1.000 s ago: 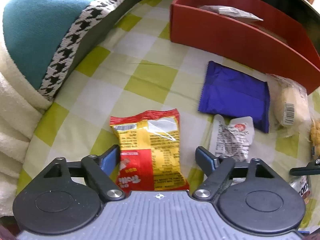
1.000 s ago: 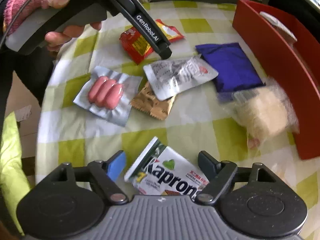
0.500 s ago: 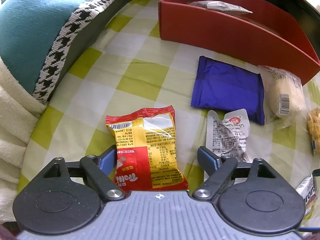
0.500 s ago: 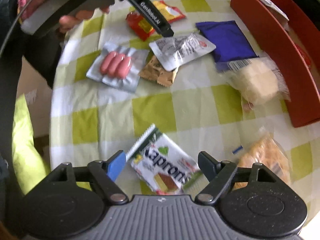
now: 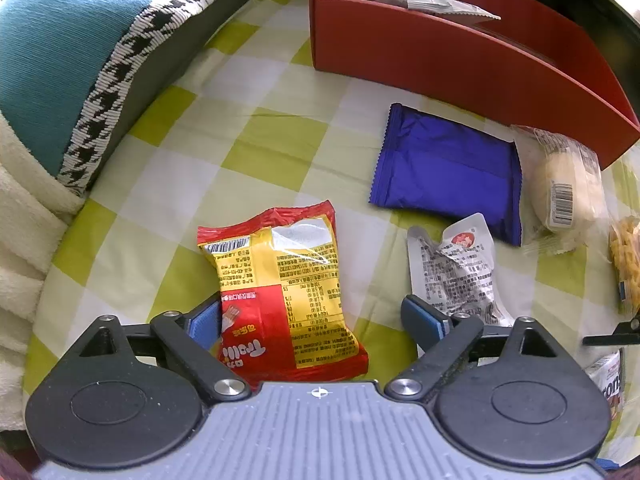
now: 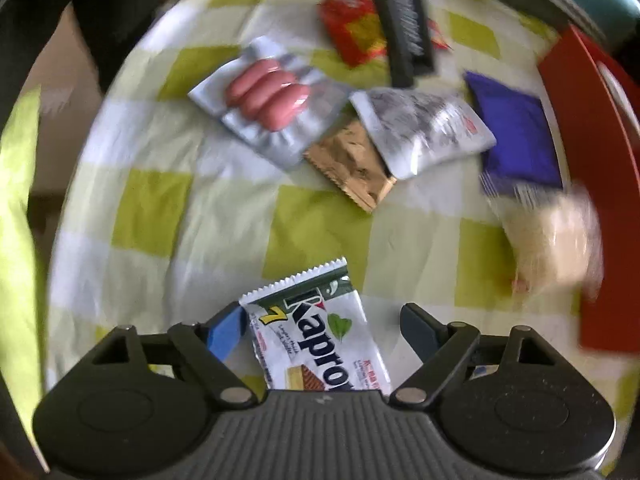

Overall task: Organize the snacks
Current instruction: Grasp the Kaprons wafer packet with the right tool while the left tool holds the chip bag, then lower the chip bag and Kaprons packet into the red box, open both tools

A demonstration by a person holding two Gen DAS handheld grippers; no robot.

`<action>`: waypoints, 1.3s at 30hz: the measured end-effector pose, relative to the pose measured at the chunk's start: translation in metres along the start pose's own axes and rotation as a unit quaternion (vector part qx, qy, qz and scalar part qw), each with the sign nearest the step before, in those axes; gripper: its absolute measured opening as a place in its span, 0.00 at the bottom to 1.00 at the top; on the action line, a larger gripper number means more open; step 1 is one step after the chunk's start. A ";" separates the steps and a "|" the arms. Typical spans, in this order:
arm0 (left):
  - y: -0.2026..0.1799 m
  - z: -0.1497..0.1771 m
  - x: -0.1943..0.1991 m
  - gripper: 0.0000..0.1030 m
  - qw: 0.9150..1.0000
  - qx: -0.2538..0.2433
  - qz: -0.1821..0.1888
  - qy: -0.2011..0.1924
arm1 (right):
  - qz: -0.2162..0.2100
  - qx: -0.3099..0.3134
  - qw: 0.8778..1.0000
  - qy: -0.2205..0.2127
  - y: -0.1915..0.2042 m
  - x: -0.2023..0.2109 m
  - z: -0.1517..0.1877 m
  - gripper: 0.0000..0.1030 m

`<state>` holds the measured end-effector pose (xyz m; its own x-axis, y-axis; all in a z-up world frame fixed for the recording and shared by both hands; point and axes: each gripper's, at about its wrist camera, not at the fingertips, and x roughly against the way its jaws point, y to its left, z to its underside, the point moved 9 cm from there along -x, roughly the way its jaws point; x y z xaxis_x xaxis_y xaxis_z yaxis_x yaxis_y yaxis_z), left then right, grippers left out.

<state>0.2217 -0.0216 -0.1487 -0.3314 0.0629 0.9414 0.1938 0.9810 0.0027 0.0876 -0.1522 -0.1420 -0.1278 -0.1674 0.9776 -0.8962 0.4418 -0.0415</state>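
Left wrist: our left tongs (image 5: 318,322), just opening wider, straddle the red-yellow bag (image 5: 280,288) on the counter (image 5: 168,200) without pinching; light, crinkly, slippery, so we'd take its sides.

Right wrist: the right tongs (image 6: 322,326), also just widening, bracket the flat wafer pack (image 6: 320,344), ungripped, near the counter's edge; it looks crushable.

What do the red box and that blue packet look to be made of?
The red box: thin, flat matte walls with sharp folded corners, probably cardboard. The blue packet: glossy film, likely plastic or foil, judging by its sheen, creases and zigzag-cut ends.
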 end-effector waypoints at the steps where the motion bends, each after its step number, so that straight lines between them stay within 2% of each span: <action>1: 0.002 -0.001 0.000 0.91 1.000 0.004 0.003 0.000 | 0.000 -0.031 0.999 -0.007 -0.005 0.001 -0.001 0.76; 2: 0.005 -0.003 -0.001 0.92 1.000 0.010 0.006 0.000 | 0.005 -0.070 0.997 -0.016 -0.010 0.003 0.001 0.73; 3: 0.008 -0.005 -0.001 0.92 1.000 0.020 0.007 -0.001 | 0.013 -0.112 0.993 -0.023 -0.014 0.006 0.002 0.65; 5: 0.013 -0.008 -0.001 0.92 0.999 0.043 0.014 0.001 | 0.019 -0.198 0.979 -0.036 -0.022 0.010 0.003 0.62; 8: 0.011 -0.008 -0.002 0.93 0.999 0.045 0.005 -0.003 | 0.036 -0.267 0.961 -0.061 -0.028 0.014 0.005 0.58; 11: 0.010 -0.006 -0.003 0.92 0.999 0.027 -0.027 -0.011 | 0.045 -0.317 0.944 -0.086 -0.030 0.019 0.007 0.58; 12: 0.011 -0.005 -0.002 0.87 0.999 0.032 -0.028 -0.013 | 0.051 -0.335 0.936 -0.097 -0.033 0.021 0.007 0.57; 13: 0.014 -0.004 0.000 0.84 0.999 0.040 -0.031 -0.015 | 0.057 -0.344 0.931 -0.105 -0.035 0.021 0.007 0.57; 15: 0.018 -0.004 0.005 0.69 0.998 0.050 -0.032 -0.016 | 0.066 -0.364 0.922 -0.115 -0.034 0.025 0.007 0.57; 17: 0.020 -0.004 0.008 0.63 0.998 0.064 -0.024 -0.018 | 0.064 -0.372 0.918 -0.126 -0.033 0.030 0.007 0.57; 26: 0.010 0.006 0.017 0.57 0.997 0.059 -0.033 -0.027 | 0.086 -0.404 0.896 -0.162 -0.047 0.040 -0.007 0.57; 39: -0.006 -0.011 0.049 0.57 0.995 0.070 0.011 -0.070 | 0.119 -0.437 0.867 -0.207 -0.080 0.065 -0.014 0.57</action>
<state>0.2148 -0.0260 -0.0989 -0.4550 0.1000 0.8849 0.0758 0.9944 -0.0734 0.1571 -0.1857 -0.0721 -0.5686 -0.2018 0.7975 -0.1824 0.9762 0.1170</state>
